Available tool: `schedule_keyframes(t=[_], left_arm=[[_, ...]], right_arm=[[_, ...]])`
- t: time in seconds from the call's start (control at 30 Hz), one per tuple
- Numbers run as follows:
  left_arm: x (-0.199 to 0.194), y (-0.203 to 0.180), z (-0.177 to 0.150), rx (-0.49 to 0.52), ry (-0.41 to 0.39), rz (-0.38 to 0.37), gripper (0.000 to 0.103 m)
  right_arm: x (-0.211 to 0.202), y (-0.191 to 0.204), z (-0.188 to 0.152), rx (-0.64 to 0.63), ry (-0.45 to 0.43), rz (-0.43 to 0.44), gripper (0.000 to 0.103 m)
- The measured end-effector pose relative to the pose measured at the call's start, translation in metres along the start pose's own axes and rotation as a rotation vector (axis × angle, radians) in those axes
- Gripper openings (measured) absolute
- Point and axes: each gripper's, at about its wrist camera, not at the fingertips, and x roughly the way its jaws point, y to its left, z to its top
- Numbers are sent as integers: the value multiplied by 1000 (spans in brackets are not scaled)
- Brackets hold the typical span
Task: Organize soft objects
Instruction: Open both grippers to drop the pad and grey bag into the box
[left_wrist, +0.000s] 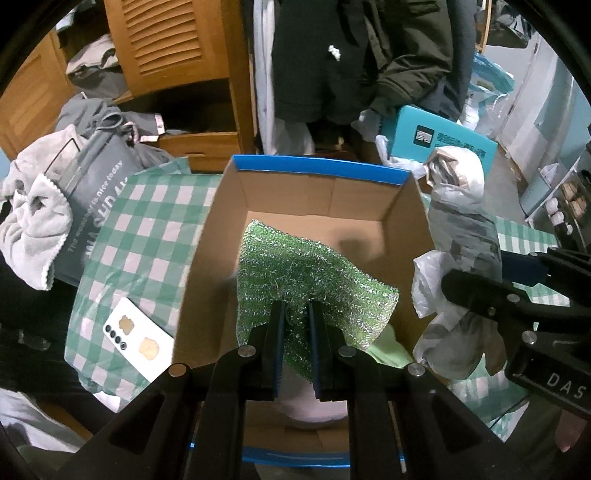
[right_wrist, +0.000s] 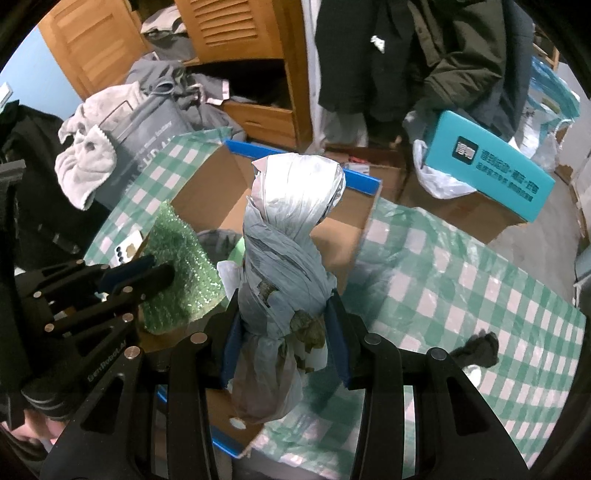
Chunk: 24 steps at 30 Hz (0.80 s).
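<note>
My left gripper (left_wrist: 296, 308) is shut on a green sparkly scrubbing cloth (left_wrist: 306, 280) and holds it over the open cardboard box (left_wrist: 406, 221). The cloth also shows in the right wrist view (right_wrist: 181, 273), with the left gripper (right_wrist: 162, 275) on it. My right gripper (right_wrist: 283, 295) is shut on a twisted grey plastic bag bundle (right_wrist: 291, 221), held upright just right of the box (right_wrist: 207, 192). In the left wrist view the bundle (left_wrist: 458, 229) and right gripper (left_wrist: 476, 288) sit beside the box's right wall. A pale green item (left_wrist: 391, 350) lies in the box.
A green checked cloth (right_wrist: 461, 280) covers the table. A white phone (left_wrist: 138, 338) lies left of the box. A dark sock-like item (right_wrist: 480, 349) lies on the right. A grey bag and towel (left_wrist: 33, 221) are at far left. A teal box (right_wrist: 491, 166) stands behind.
</note>
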Motion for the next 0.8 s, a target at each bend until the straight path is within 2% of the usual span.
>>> schedule_keyframes(t=[0.43, 0.6, 0.73, 0.8], left_arm=[[1, 14, -1, -20, 2, 43, 12], [3, 15, -2, -33, 10, 52, 17], [4, 12, -2, -19, 7, 70, 35], [2, 8, -2, -6, -7, 80, 39]], right_arm=[[19, 14, 3, -9, 43, 14, 41], [21, 13, 3, 1, 48, 13, 46], [19, 10, 3, 14, 43, 10, 57], [17, 7, 3, 20, 36, 4, 58]])
